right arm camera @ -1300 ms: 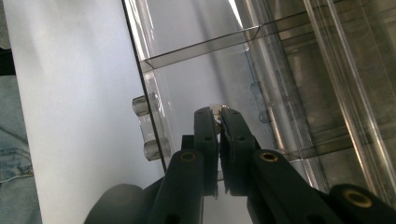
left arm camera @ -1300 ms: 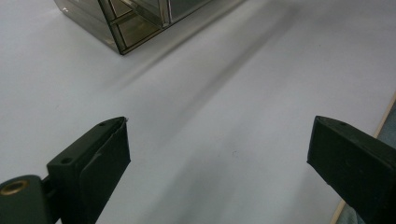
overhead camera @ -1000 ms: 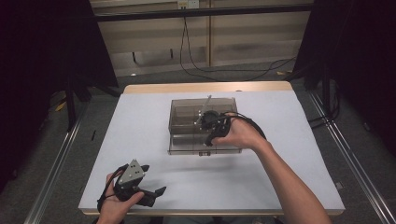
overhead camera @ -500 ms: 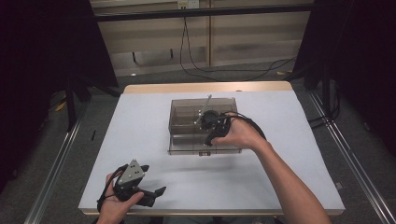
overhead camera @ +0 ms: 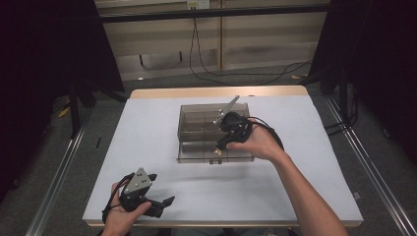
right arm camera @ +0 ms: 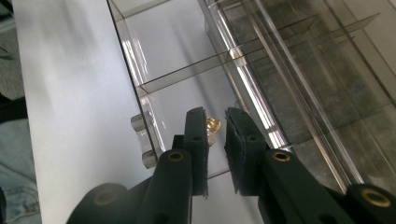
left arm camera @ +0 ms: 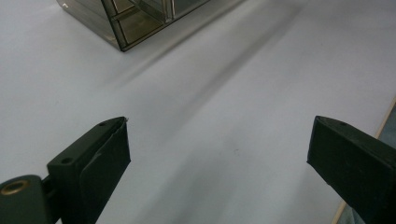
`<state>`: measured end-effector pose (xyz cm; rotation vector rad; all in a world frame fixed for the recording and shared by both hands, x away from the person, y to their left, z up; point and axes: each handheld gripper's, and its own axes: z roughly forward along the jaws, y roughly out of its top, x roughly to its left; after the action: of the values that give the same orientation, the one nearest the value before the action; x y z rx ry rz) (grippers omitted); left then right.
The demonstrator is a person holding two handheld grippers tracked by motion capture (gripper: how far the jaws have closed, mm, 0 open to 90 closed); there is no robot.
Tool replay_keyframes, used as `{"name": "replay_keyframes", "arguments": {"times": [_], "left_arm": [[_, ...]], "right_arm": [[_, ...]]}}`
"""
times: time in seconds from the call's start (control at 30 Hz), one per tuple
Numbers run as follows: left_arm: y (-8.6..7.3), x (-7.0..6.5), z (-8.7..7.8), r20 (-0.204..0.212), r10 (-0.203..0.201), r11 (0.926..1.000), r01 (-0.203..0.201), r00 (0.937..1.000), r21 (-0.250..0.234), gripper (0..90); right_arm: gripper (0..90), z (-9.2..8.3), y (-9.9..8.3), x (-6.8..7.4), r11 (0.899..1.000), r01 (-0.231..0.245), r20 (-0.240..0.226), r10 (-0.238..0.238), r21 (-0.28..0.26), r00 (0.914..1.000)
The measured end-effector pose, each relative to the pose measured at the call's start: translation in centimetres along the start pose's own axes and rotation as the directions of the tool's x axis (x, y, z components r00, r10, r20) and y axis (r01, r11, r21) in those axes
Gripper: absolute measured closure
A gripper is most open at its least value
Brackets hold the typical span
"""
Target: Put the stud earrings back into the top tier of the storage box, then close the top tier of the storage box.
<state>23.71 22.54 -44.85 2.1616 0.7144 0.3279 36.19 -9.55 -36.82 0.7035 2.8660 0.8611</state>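
The right gripper [right arm camera: 215,119], jaws just eased slightly apart, hangs over a small brass knob [right arm camera: 213,125] between its tips inside the clear box [overhead camera: 196,142]; tiny, hard, slippery, best pinched across its sides.

Two black jaws of the left gripper [left arm camera: 219,154] come up from the bottom — one at the left, one at the right, far apart. Nothing sits between them, just the white table [left arm camera: 224,93]. At the top left is a corner of a see-through box [left arm camera: 133,18] with thin walls inside that split it into small parts. Its long soft shadow lies on the table. At the far right edge, a thin strip of wood shows.
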Motion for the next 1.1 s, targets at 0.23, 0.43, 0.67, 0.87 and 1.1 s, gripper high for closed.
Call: {"name": "replay_keyframes", "arguments": {"times": [0.23, 0.43, 0.67, 0.87, 1.1], "left_arm": [[0.1, -0.2, 0.1, 0.010, -0.006, 1.0000, 0.006, 0.9999, -0.006, 5.8], [0.3, -0.1, 0.3, 0.023, -0.018, 0.9998, 0.018, 0.9996, -0.013, 5.7], [0.7, -0.1, 0.7, 0.029, -0.018, 0.9997, 0.019, 0.9994, -0.017, 5.5], [1.0, -0.2, 0.8, 0.020, -0.021, 0.9995, 0.021, 0.9996, -0.023, 5.3], [1.3, -0.2, 1.0, 0.016, -0.017, 0.9996, 0.017, 0.9997, -0.021, 5.8]], "right_arm": [[68.5, -1.5, -1.8, -0.3, 0.994, -0.050, -0.011, 0.049, -0.101, 0.9988], [66.8, -2.7, -3.8, -0.3, 0.968, -0.090, -0.051, 0.080, -0.234, 0.9955], [62.1, -3.6, -6.2, 0.1, 0.945, -0.133, -0.041, 0.126, -0.299, 0.9911], [54.5, -4.2, -8.6, 0.7, 0.927, -0.164, -0.024, 0.166, -0.338, 0.9859], [50.8, -5.2, -11.2, 0.7, 0.899, -0.217, -0.021, 0.226, -0.380, 0.9738]]}}
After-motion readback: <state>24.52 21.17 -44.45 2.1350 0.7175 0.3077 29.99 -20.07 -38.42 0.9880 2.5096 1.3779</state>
